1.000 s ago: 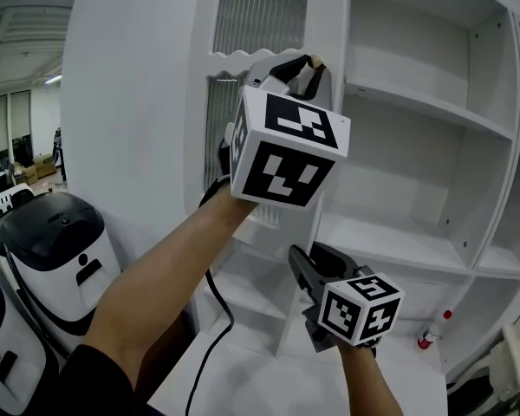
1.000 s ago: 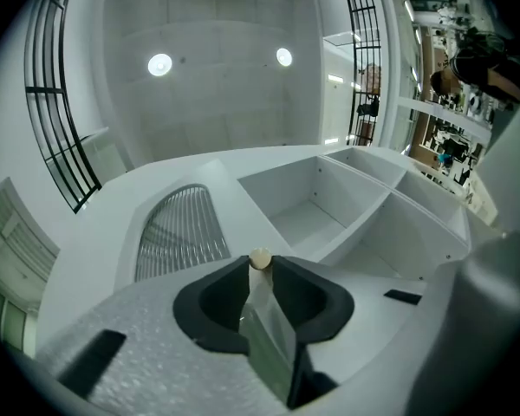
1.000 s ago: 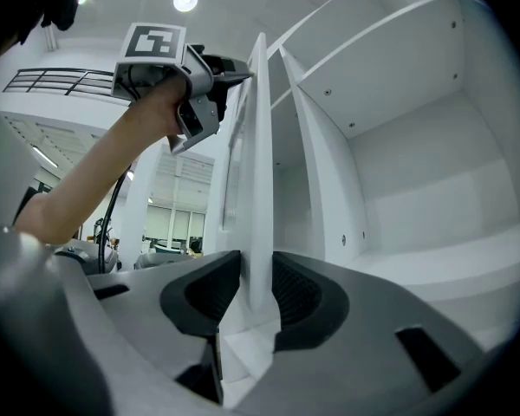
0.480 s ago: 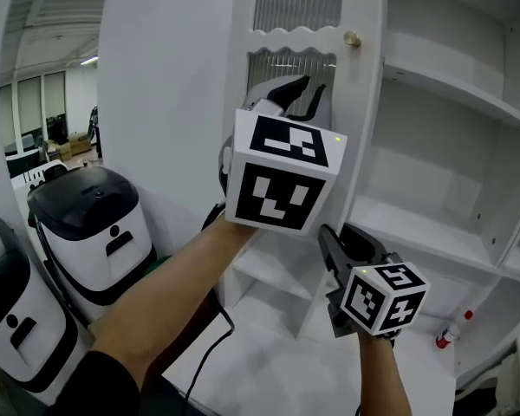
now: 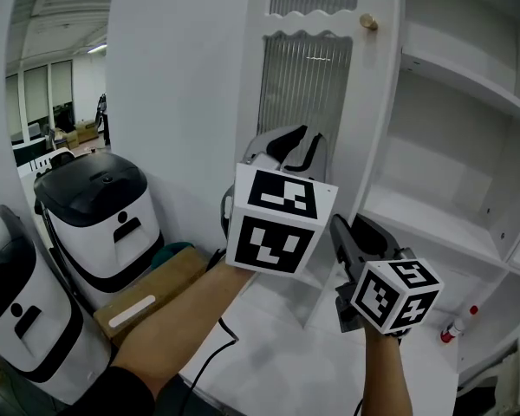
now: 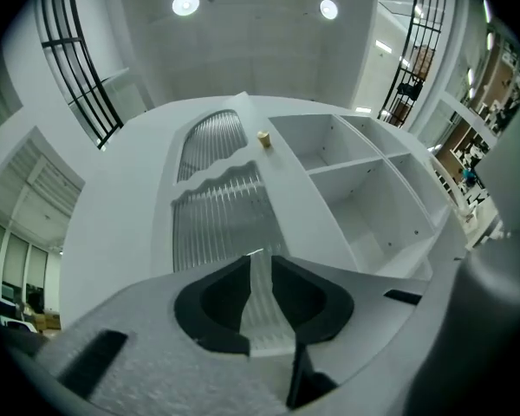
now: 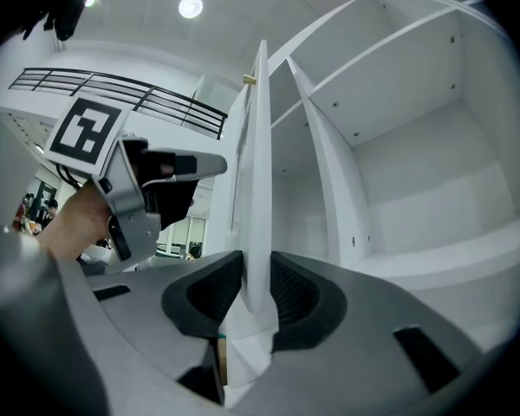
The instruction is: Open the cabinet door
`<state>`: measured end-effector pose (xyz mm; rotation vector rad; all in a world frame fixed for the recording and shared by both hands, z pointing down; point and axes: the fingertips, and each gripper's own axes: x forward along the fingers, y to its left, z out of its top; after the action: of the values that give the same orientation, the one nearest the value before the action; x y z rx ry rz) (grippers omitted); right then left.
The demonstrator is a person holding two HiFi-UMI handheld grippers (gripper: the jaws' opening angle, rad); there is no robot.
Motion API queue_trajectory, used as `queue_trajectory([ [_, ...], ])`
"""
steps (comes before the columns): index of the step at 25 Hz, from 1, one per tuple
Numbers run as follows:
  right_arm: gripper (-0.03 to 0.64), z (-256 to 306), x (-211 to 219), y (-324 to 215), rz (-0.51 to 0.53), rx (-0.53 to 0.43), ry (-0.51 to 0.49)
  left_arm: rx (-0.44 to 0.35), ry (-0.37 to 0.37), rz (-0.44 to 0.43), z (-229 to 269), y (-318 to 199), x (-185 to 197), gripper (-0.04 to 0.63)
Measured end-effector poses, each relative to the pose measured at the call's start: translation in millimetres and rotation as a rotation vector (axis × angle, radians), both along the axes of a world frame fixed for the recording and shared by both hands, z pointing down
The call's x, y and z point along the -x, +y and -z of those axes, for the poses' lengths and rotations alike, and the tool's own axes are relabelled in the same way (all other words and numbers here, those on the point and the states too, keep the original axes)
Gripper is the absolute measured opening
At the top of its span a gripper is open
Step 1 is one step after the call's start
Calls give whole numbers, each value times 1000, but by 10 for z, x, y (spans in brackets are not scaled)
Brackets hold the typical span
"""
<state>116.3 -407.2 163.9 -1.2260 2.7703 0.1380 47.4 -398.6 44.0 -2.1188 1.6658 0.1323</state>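
The white cabinet door with ribbed glass panels (image 5: 308,85) stands swung out from the bare white shelves (image 5: 416,224), and looks nearly open. The right gripper (image 7: 256,289) clamps its free edge; the left gripper (image 6: 260,267), jaws slightly parted, holds nothing. Next, that edge wants drawing wider along the hinge arc.

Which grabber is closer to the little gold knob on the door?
Left. The left gripper is below the knob; the right gripper sits even lower, on the door's edge.

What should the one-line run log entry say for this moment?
door: open | left gripper: jaws slightly apart, empty, below knob | right gripper: jaws on door edge
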Motion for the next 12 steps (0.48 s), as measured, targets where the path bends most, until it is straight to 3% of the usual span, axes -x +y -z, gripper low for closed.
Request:
queue_trajectory([
  [12, 101, 2, 59, 162, -68, -7, -21, 164, 77, -34, -745, 103, 314, 63],
])
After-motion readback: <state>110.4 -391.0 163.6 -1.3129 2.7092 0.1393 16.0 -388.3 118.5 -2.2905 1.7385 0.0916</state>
